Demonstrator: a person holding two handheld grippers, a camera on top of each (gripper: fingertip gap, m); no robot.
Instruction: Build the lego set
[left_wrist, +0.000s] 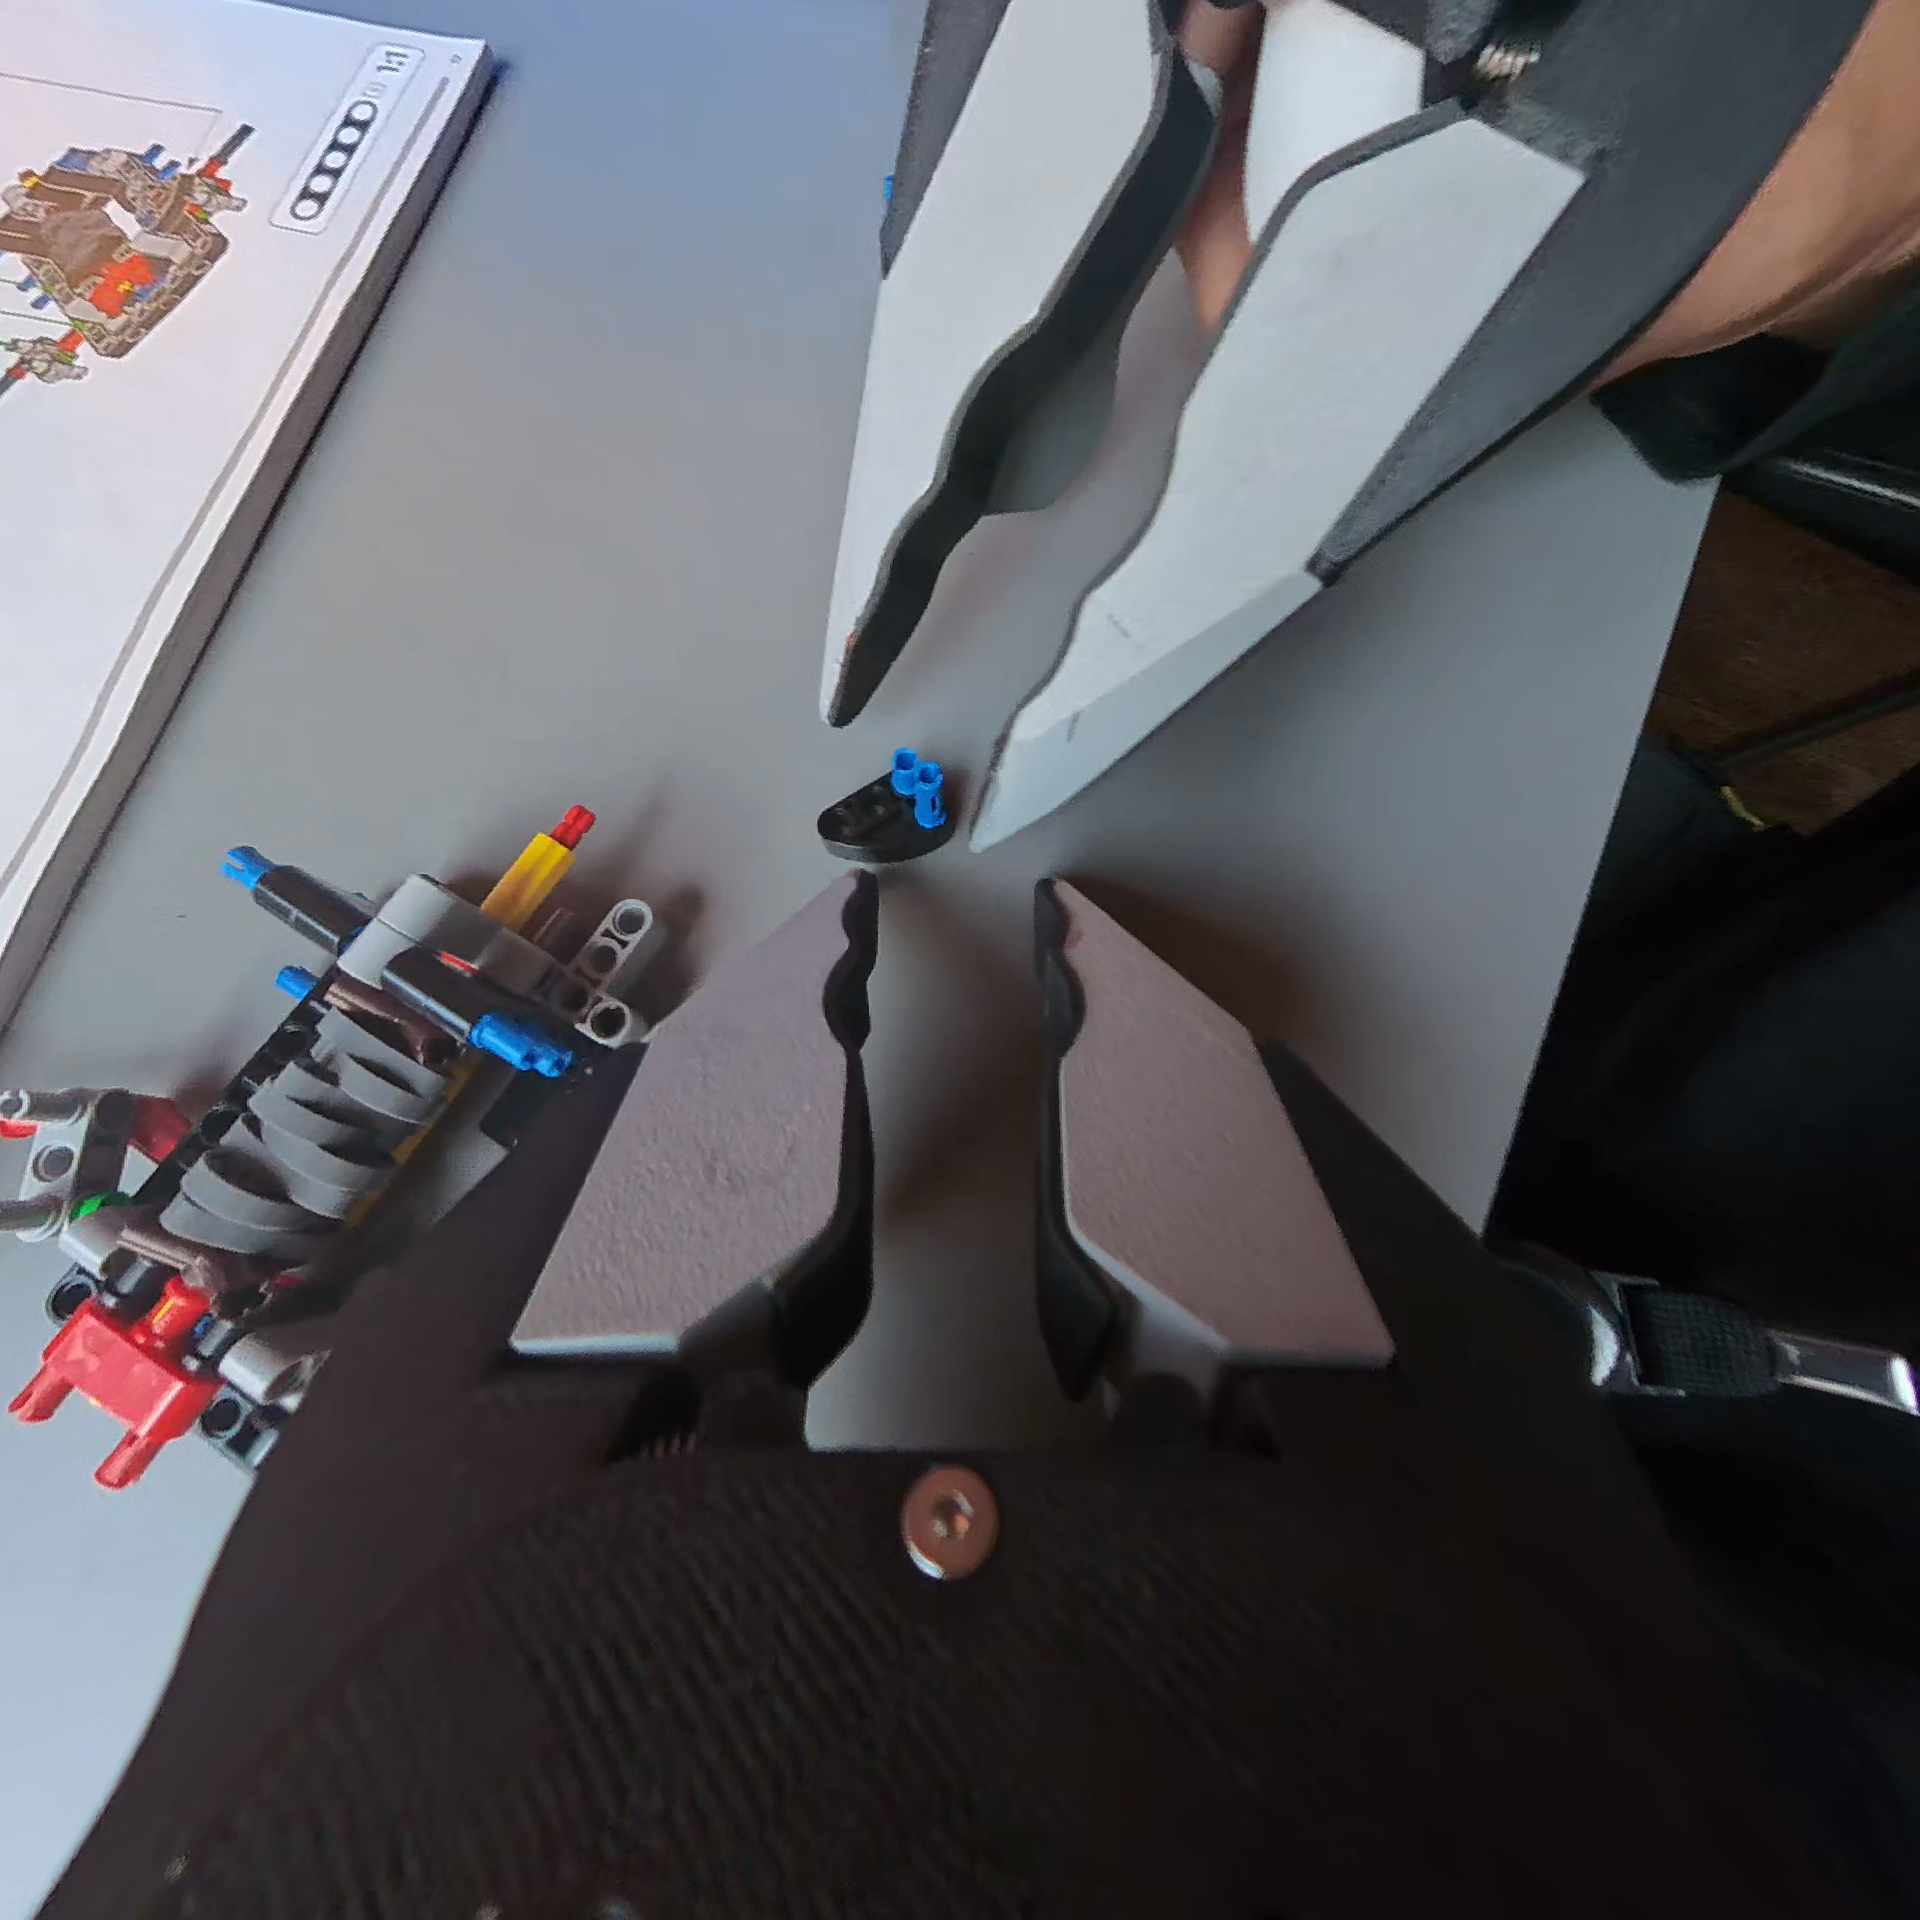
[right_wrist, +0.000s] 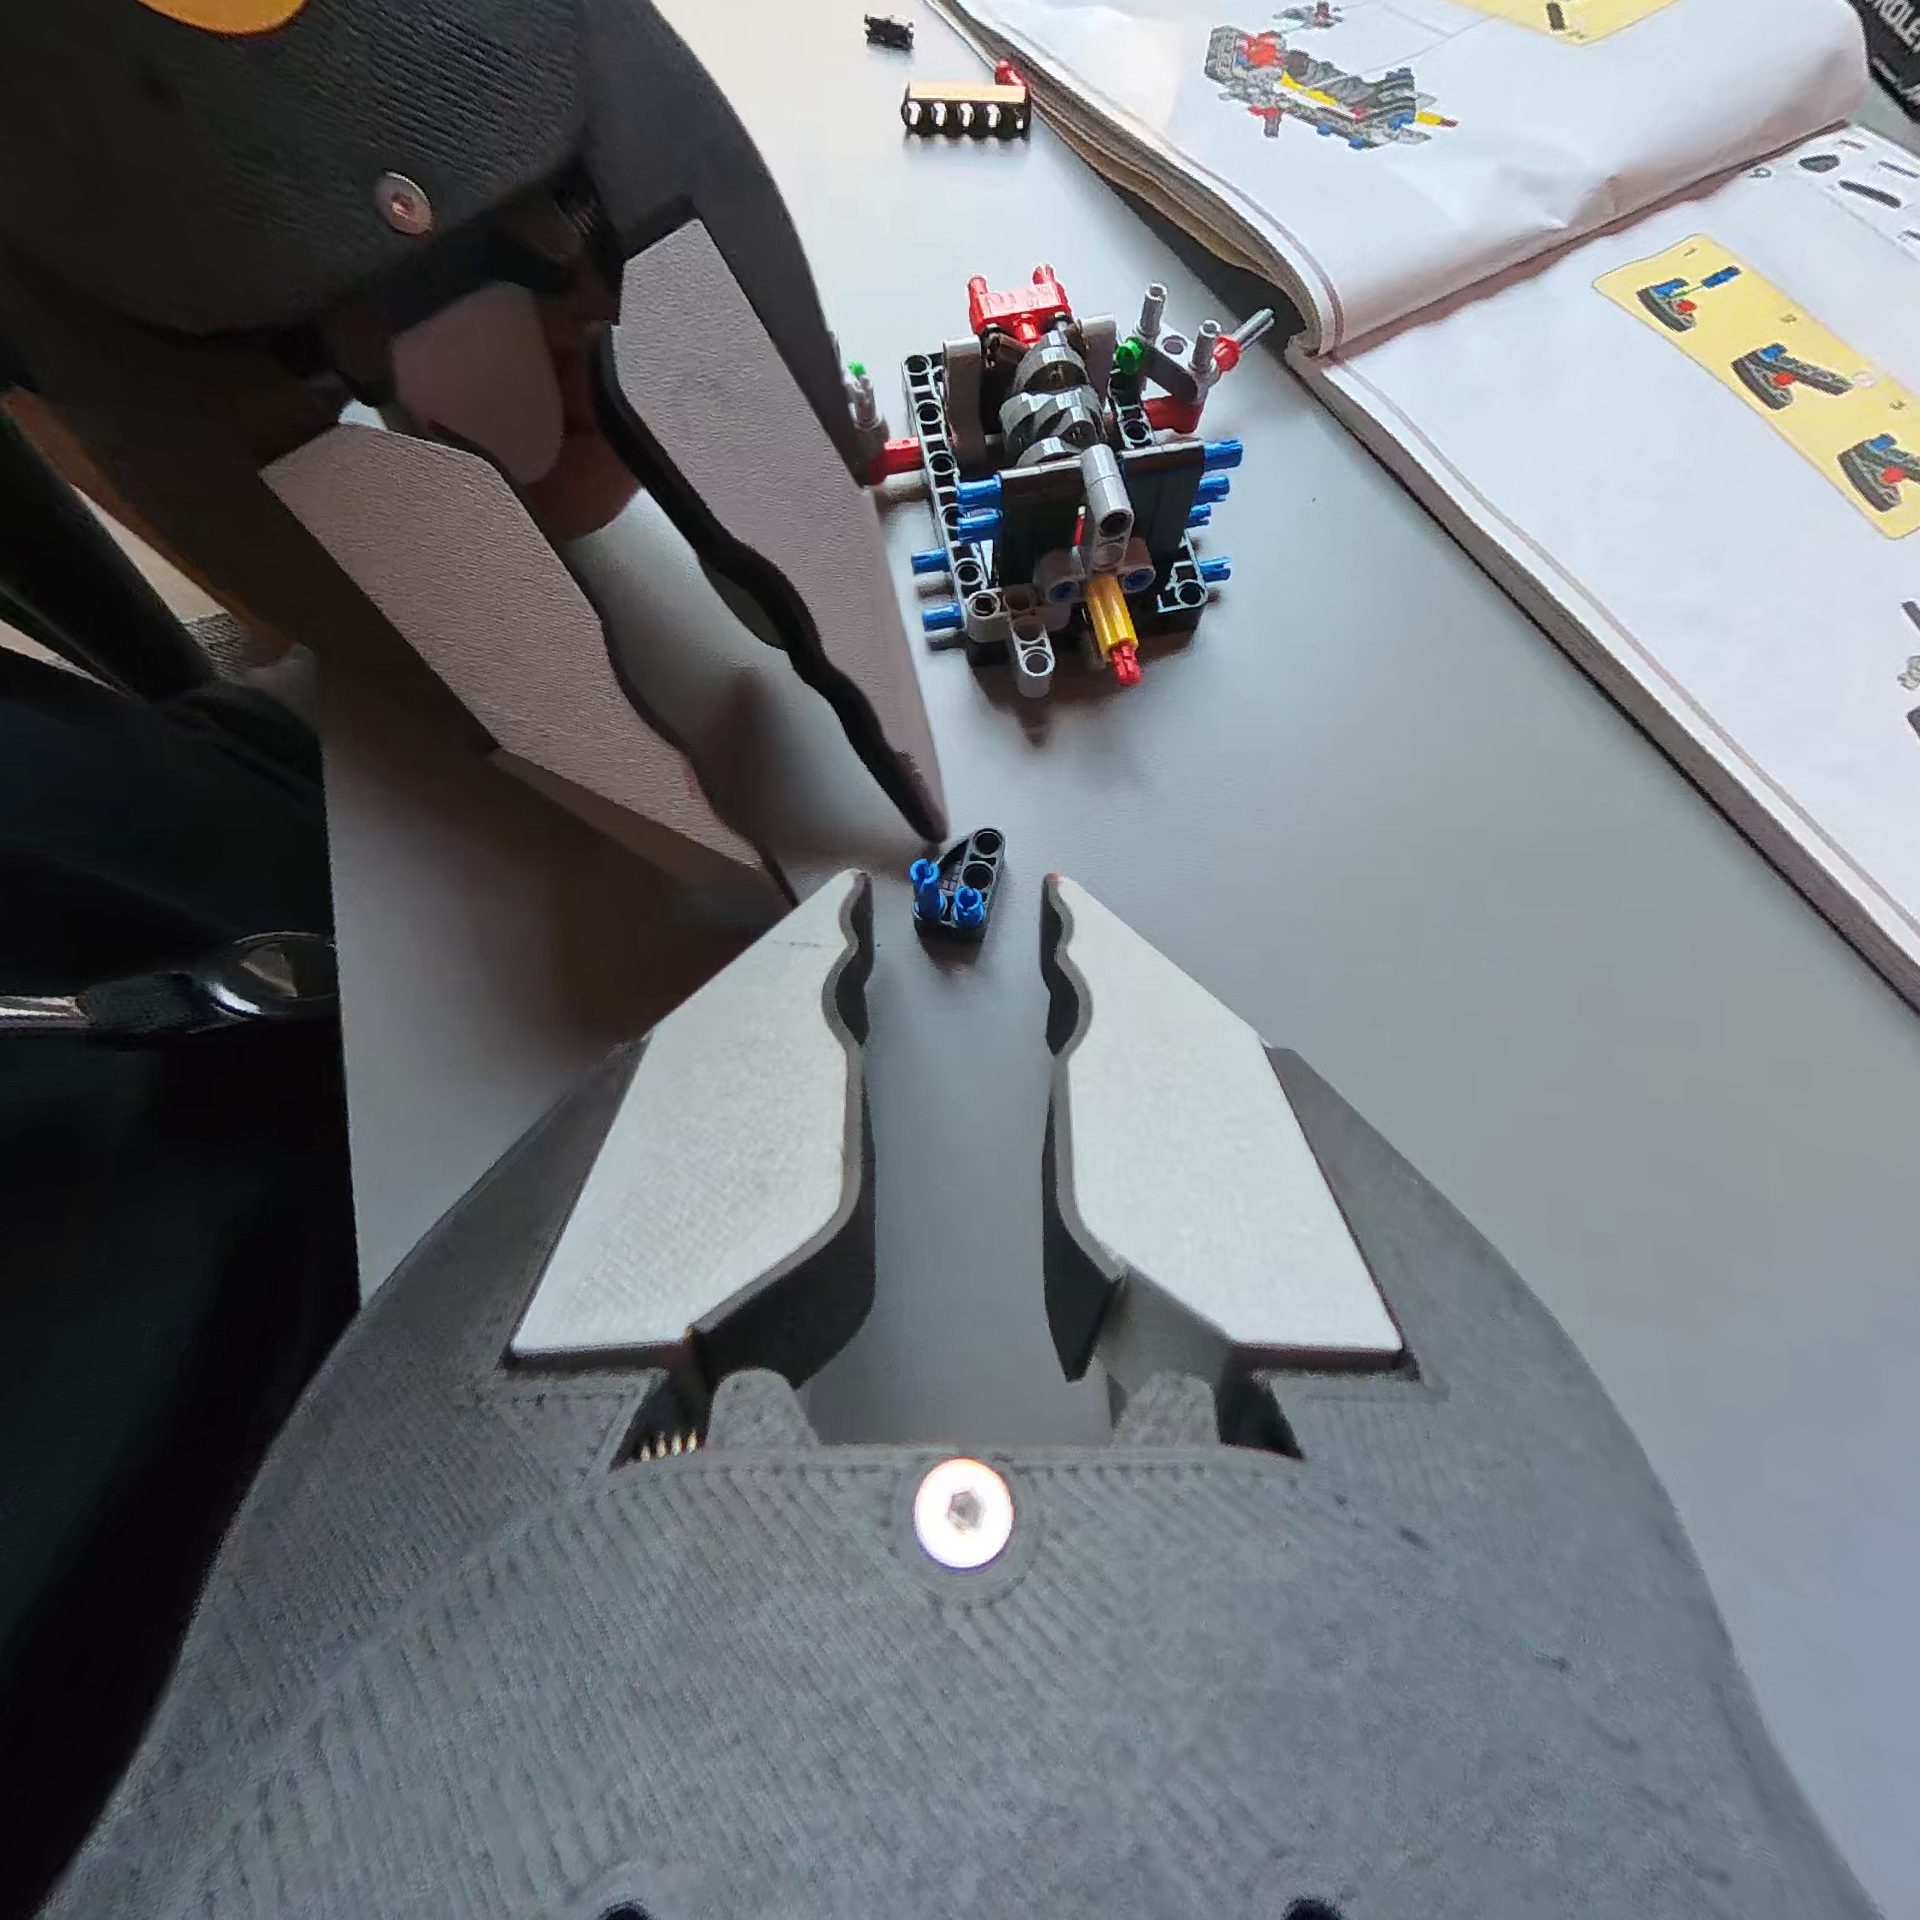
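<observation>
A small black curved Lego piece (left_wrist: 883, 821) with blue pins stuck in it lies flat on the grey table; it also shows in the right wrist view (right_wrist: 958, 883). My left gripper (left_wrist: 956, 888) is open, its tips just short of the piece. My right gripper (right_wrist: 956, 883) is open, its tips on either side of the piece's near end; it also shows in the left wrist view (left_wrist: 902, 774), coming from the far side. The partly built Lego model (left_wrist: 312, 1122) with grey crank, red and blue parts lies to the left, apart from both grippers; it also shows in the right wrist view (right_wrist: 1070, 488).
An open instruction booklet (right_wrist: 1558, 260) lies along the table's right in the right wrist view, and at upper left in the left wrist view (left_wrist: 208, 343). A black-and-tan beam (right_wrist: 966, 107) and a small black part (right_wrist: 888, 29) lie far back. The table edge (left_wrist: 1621, 831) runs at right. Both grippers' tips are close together, under 4 cm apart. The black-and-tan beam (right_wrist: 966, 107) is about 25 centimetres from both grippers' fingertips.
</observation>
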